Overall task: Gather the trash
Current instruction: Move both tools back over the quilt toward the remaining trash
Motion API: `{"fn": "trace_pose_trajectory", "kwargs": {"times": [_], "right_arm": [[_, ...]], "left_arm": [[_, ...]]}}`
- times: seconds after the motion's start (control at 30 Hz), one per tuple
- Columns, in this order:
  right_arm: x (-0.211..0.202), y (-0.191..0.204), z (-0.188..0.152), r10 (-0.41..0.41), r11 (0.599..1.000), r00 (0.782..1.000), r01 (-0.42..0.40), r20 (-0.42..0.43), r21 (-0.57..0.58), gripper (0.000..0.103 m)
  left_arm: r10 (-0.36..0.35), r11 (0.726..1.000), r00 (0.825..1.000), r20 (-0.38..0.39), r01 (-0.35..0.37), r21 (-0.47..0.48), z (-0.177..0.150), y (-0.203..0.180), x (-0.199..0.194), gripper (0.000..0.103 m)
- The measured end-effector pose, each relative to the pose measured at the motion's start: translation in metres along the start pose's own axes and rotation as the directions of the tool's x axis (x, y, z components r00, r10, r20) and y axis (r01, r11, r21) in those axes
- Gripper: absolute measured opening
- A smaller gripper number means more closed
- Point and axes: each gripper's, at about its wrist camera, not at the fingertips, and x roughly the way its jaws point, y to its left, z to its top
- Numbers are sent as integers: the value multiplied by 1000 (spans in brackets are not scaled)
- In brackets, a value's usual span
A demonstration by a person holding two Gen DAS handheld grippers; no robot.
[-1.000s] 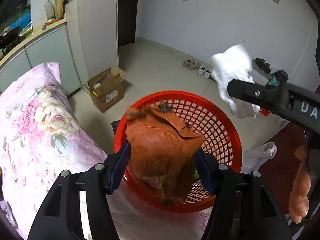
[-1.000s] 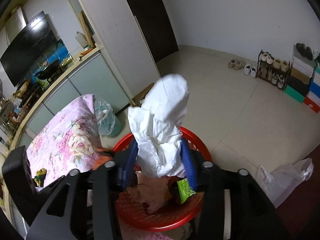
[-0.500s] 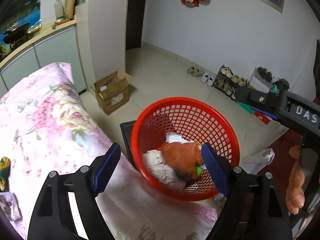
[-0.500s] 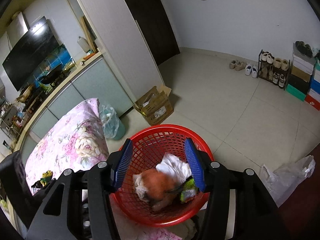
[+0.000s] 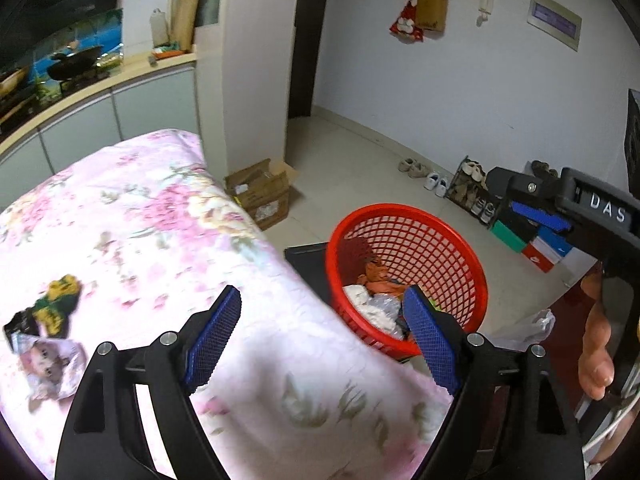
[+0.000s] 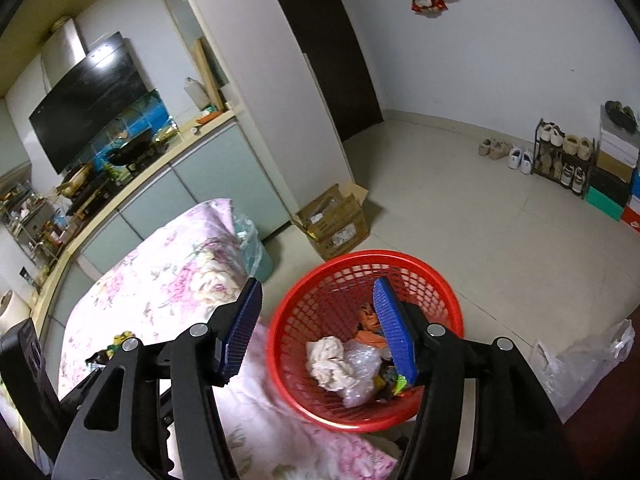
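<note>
Hovering by the round red plastic mesh basket (image 5: 472,276): left claw (image 5: 320,340) wide apart, empty; right claw (image 6: 316,328) opening, empty. Crumpled wrappers (image 5: 50,344) left of basket on the floral-covered surface (image 5: 160,220); light, soft, probably slippery, so pinch mid-bunch.

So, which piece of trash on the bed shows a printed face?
The pale crumpled wrapper, nearest the camera; the yellow-green wrapper behind it shows none.

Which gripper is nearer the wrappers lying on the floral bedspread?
Left. The left gripper hangs over the bedspread, the wrappers just off its left finger. The right gripper, jaws opening and empty, sits toward the red basket, farther away.
</note>
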Motion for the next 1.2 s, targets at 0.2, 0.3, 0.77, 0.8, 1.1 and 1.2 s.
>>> {"fn": "trace_pose_trajectory", "kwargs": {"times": [0.2,0.3,0.77,0.8,1.1,1.2], "right_arm": [[-2,24,-8,43,998,999,-43,-8,-35,56],[-1,39,-15,67,996,998,-68,-21,-59,56],[3,87,-39,140,980,987,-149,-80,-128,57],[4,89,-40,142,979,986,-153,-84,-133,57],[13,111,-55,145,970,981,-167,-128,-177,57],[17,115,-57,143,969,980,-168,-139,-184,57]], "left_arm": [[41,997,999,28,-39,-61,-15,30,-32,80],[69,993,997,30,-66,-96,-24,51,-45,80],[264,909,964,33,-237,-344,-74,183,-120,80],[277,900,960,32,-248,-359,-76,192,-124,80],[279,842,960,22,-234,-486,-80,254,-125,80],[263,834,965,2,-226,-503,-78,266,-110,80]]}}
